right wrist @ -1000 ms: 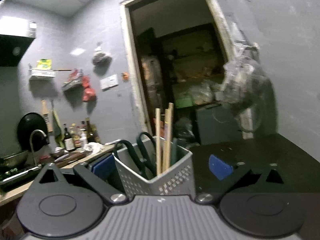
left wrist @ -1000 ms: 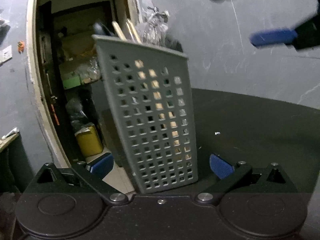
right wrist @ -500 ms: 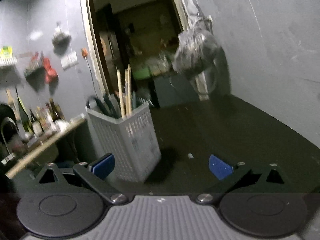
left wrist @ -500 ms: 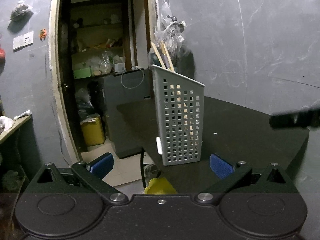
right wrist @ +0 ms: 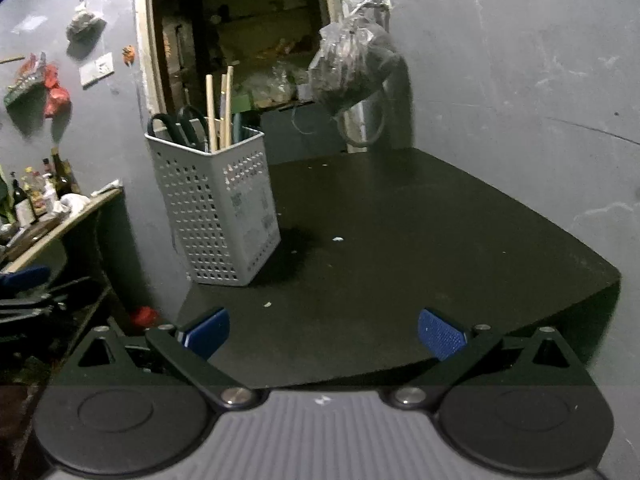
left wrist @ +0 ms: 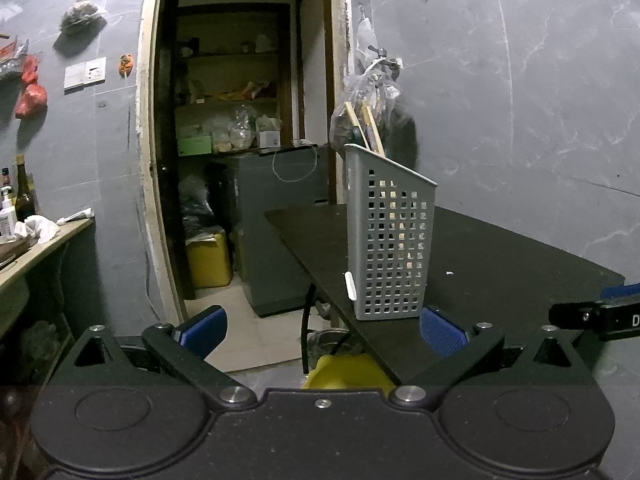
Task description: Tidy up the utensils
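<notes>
Right wrist view shows my right tool (right wrist: 322, 334) held above the near edge of a dark table (right wrist: 440, 240), its two blue pads wide apart with nothing between them. One grey perforated utensil basket (right wrist: 218, 208) stands upright near the table's left edge. Inside it I count one pair of black-handled scissors (right wrist: 178, 124) and three wooden chopsticks (right wrist: 218, 110), with a darker item behind them that I cannot identify. A few pale crumbs dot the tabletop; no loose utensils show on it.

From the left wrist view, my left tool (left wrist: 320, 326) hangs off the table's left side, also spread wide and empty. The basket (left wrist: 390, 240) sits ahead of it, very close to the edge, with two chopstick tips (left wrist: 362, 126) showing above the rim. The right tool's tip (left wrist: 596, 314) pokes in at the far right.

My worry is the basket's position: a nudge from either tool could tip it off the edge, since it is tall and narrow. The sorting looks finished to me.
</notes>
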`<control>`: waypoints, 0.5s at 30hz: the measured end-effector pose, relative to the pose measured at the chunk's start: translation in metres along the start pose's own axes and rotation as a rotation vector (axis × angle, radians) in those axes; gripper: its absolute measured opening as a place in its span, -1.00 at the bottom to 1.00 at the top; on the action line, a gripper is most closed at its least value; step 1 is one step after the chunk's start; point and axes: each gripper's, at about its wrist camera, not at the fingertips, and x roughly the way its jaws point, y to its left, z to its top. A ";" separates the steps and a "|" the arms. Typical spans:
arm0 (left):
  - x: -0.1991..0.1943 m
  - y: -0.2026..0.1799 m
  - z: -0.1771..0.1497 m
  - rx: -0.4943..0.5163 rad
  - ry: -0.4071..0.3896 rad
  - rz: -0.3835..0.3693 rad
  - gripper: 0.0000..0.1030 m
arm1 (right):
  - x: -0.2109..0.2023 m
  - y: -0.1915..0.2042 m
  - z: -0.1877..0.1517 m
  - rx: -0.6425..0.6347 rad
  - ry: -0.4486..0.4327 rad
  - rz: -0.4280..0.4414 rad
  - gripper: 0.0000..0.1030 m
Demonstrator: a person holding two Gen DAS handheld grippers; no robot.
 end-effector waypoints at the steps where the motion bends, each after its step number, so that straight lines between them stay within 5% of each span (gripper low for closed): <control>1: 0.000 0.000 -0.001 0.000 0.001 0.001 0.99 | 0.002 0.000 0.001 -0.001 0.001 -0.004 0.99; 15: 0.002 0.001 -0.001 -0.006 0.002 0.015 0.99 | 0.006 0.000 0.001 0.000 0.009 -0.012 0.99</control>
